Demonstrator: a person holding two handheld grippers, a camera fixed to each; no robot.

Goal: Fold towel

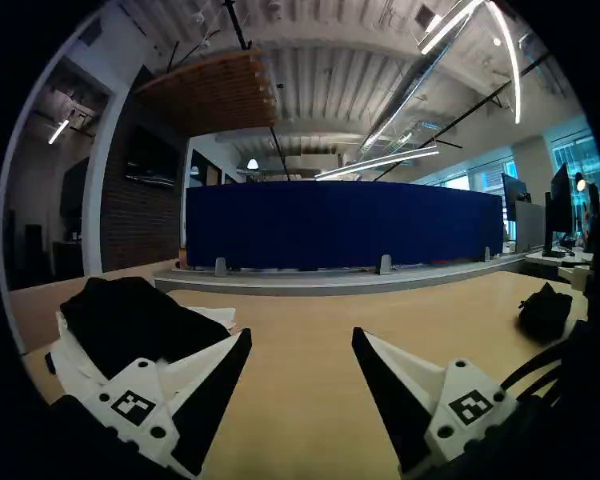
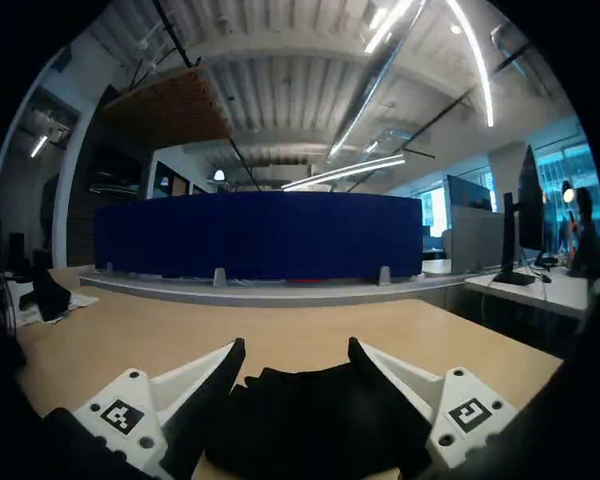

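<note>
Left gripper (image 1: pixel 300 346): jaws wide, nothing between them, bare wooden table (image 1: pixel 332 316) ahead. Lower left of the left gripper view: black cloth (image 1: pixel 132 320) on a white sheet (image 1: pixel 212 314), just beside the left finger. Far right edge: small black bundle (image 1: pixel 544 312), well apart. Right gripper (image 2: pixel 296 348): jaws just as wide, black towel (image 2: pixel 316 408) bunched between the fingers at lower centre of the right gripper view. Open tabletop beyond, ending at a blue partition (image 2: pixel 260 236) across mid-frame. Monitors (image 2: pixel 524 216) on a separate desk at right.
</note>
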